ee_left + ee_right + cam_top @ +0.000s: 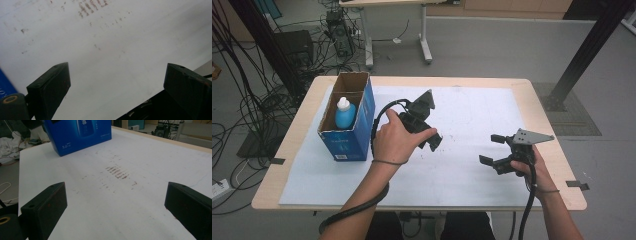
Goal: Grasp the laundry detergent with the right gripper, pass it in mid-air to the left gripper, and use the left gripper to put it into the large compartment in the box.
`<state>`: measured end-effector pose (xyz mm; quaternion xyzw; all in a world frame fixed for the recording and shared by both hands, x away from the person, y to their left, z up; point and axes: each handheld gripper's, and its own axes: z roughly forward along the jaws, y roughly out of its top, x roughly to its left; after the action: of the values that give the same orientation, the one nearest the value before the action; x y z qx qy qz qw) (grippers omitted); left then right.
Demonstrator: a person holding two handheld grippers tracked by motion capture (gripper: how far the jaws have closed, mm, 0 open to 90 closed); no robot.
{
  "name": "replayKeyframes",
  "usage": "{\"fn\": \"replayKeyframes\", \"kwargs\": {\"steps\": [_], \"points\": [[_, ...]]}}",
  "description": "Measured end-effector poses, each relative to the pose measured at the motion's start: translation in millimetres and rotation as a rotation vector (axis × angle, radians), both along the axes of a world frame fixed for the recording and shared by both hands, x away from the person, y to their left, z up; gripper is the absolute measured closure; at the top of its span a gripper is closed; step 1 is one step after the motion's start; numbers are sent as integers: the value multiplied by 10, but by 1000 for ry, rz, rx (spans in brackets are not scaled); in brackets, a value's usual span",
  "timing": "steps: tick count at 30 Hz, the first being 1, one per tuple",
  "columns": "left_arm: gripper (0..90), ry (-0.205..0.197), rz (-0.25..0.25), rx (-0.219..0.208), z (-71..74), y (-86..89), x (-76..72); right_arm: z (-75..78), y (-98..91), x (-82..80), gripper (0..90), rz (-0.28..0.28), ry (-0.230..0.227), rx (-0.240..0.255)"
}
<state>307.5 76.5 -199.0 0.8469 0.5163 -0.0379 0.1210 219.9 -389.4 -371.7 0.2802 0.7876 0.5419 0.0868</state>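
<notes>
An open-topped blue cardboard box (348,131) stands at the table's left, with a blue bottle with a white cap (344,113) upright inside it. My left gripper (428,135) is held just right of the box, tilted down at the white sheet (462,165). Its jaws are wide apart with nothing between them (117,85). My right gripper (491,149) hovers low over the sheet's right part, pointing left toward the box (77,135). It is open and empty (116,210). A sliver of the blue box (5,86) shows beside the left jaw.
Reddish-brown smudges (117,172) mark the sheet between the grippers. Black tape tabs (578,185) sit at the table's edges. Cables and equipment (257,100) crowd the floor at the left, and a black frame post (587,50) stands at the back right.
</notes>
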Motion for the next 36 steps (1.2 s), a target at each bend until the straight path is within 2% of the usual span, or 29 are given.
{"fn": "replayKeyframes", "kwargs": {"steps": [1, 4, 7, 11, 12, 22, 36], "points": [[74, 0, 0, 0, 0, 0, 0, 0, 0, 0, 44, 0, 0, 0], [74, 6, 3, 4, -149, -33, -8, 8, 5, 5, 43, -4, -1, 0], [76, 13, 4, 10, -236, -65, -5, 14, 10, 16, 43, -1, -1, -4], [78, 28, 1, 5, -314, -73, 19, 9, 19, 27, 43, 0, 1, -6], [78, 33, 6, 23, -333, -107, 23, 8, 20, 29, 43, 0, 2, -6], [79, 40, 0, 12, -380, -105, 24, -7, 21, 34, 42, -2, 9, -9], [79, 50, 3, -6, -406, -72, -2, 53, 15, 9, 42, -5, -11, -9]]}}
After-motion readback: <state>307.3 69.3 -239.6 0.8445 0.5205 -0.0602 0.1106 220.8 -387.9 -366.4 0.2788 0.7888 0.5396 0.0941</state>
